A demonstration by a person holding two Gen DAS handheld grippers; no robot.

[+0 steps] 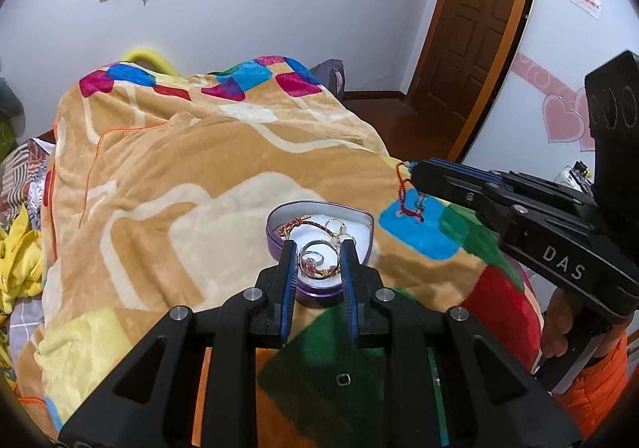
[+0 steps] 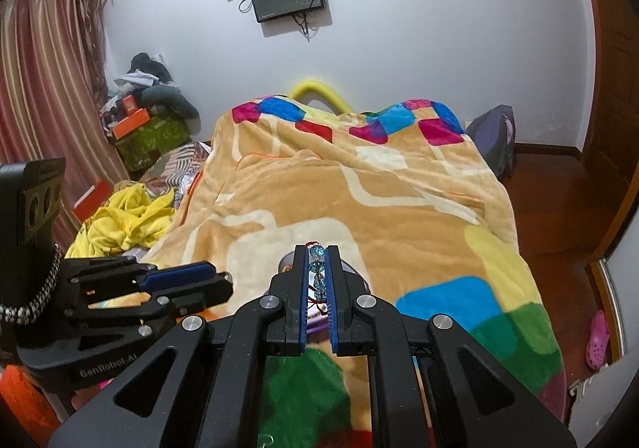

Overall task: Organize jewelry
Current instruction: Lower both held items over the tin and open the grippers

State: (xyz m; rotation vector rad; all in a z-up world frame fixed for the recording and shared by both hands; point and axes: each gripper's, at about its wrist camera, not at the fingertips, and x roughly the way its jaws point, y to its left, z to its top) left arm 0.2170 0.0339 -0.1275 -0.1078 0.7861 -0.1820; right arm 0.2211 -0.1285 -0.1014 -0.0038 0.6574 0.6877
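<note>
The right gripper (image 2: 318, 260) is clamped on a blue-beaded, red-corded bracelet (image 2: 317, 266). Just beyond the left gripper (image 1: 318, 248), its jaws slightly parted and empty, a purple heart-shaped tin (image 1: 275, 244) holds rings on the patchwork fleece blanket (image 1: 199, 168).

Even indoor light, sharp centres, heavy fisheye bend at the rims.

Both views are bright and soft-lit, with no hard shadows on the blanket (image 1: 191, 176); only a faint shade lies under its folds. The wall (image 2: 439, 28) shows a mild purple cast. Straight lines curve strongly toward the edges: the door (image 1: 475, 24) bows at upper right, the curtain (image 2: 44, 80) at left. Black vignette fills every corner. The nearest gripper parts along the bottom look slightly soft. No glare.
</note>
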